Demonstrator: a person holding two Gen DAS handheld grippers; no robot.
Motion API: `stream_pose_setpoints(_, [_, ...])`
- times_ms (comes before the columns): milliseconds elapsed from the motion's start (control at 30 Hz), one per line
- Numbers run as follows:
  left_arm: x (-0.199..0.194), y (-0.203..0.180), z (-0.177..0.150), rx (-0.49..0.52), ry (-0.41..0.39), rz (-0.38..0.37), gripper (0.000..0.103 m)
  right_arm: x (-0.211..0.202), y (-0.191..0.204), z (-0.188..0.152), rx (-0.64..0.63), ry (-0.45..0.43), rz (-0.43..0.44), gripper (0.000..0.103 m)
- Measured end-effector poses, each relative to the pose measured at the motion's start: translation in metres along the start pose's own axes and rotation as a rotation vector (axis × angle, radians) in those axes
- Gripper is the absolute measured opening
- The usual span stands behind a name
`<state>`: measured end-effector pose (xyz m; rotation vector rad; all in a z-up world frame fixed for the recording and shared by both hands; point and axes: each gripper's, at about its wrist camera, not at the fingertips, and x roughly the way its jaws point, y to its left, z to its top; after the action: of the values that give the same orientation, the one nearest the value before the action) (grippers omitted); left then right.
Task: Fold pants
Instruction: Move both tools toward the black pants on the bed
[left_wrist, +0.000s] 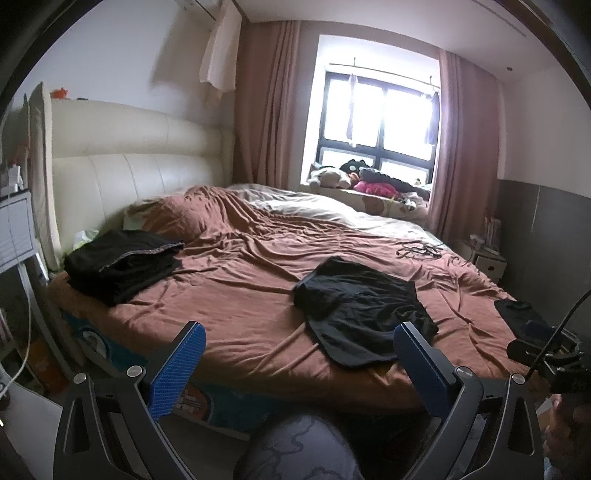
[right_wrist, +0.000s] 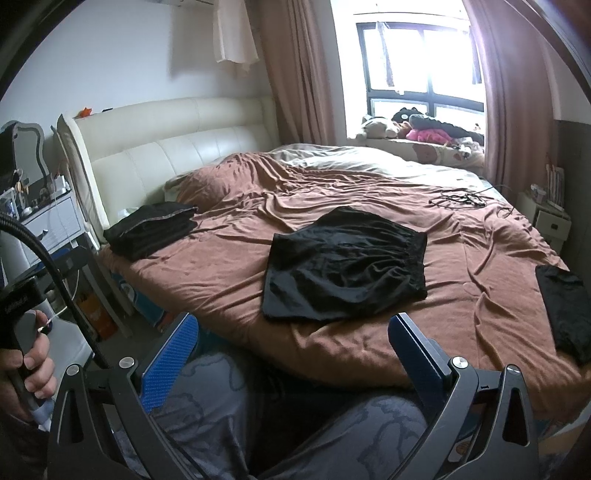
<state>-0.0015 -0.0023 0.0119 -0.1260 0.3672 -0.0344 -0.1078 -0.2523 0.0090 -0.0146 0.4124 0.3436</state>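
We hold both claws released and empty, back from the bed's near edge. The black pants (right_wrist: 343, 266) lie crumpled on the brown bedspread (right_wrist: 229, 280), ahead of the right gripper (right_wrist: 295, 354) and ahead-right of the left gripper (left_wrist: 299, 354), so the right one looks nearer. Their long axis runs roughly left to right. A folded dark pile (right_wrist: 151, 232) is well apart; nothing blocks the way.
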Motion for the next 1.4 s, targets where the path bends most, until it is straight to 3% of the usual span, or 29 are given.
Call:
stream_pose_setpoints(367, [0.047,-0.009,0.004,0.005,0.077,-0.035,0.102,0.028,-0.028,0.004,0.066,0.035,-0.011,0.103])
stream_pose_setpoints(1400, [0.188,-0.037,-0.034,-0.063,0.369,-0.106,0.102,0.119,-0.117,0.006,0.19,0.131,-0.061,0.103])
